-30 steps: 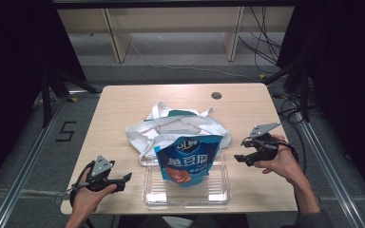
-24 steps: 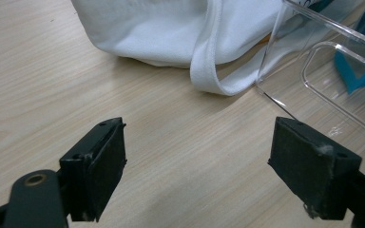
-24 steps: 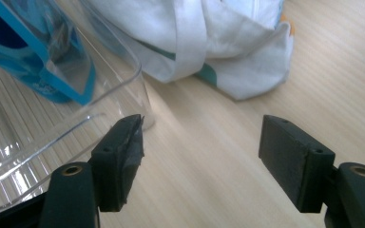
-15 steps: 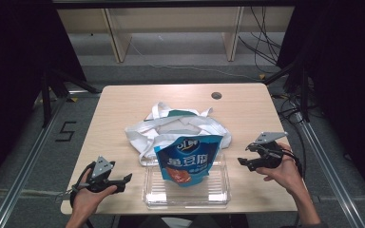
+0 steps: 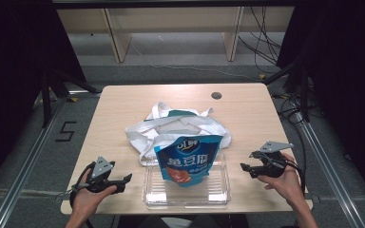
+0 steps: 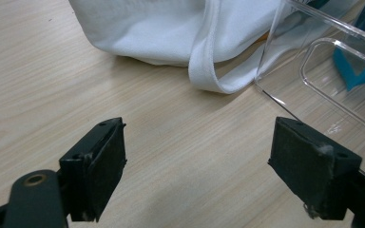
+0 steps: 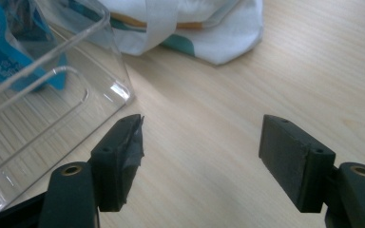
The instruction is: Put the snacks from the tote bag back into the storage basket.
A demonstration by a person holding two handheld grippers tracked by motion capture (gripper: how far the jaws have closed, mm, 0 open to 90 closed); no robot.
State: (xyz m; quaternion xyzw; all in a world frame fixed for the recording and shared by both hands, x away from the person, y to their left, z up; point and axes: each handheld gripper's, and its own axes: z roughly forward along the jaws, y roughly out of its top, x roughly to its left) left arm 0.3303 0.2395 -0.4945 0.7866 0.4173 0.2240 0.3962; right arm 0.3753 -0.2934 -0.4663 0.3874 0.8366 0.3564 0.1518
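Both grippers low at the near edge, jaws wide, nothing held: left gripper (image 5: 126, 179) just left of the clear tray (image 5: 218, 195), right gripper (image 5: 245, 168) just right of it. Blue pouch (image 5: 187, 161) stands in the tray, leaning back on the white bag (image 5: 145, 134) behind. Looks like a pause between steps. Next move probably a grip on the pouch top. Tray wall and bag straps (image 6: 204, 71) crowd the approach. Table (image 5: 247, 114) bare beyond.

Table (image 5: 247, 118) evenly lit, surroundings dark; glare on clear tray (image 7: 119, 90).
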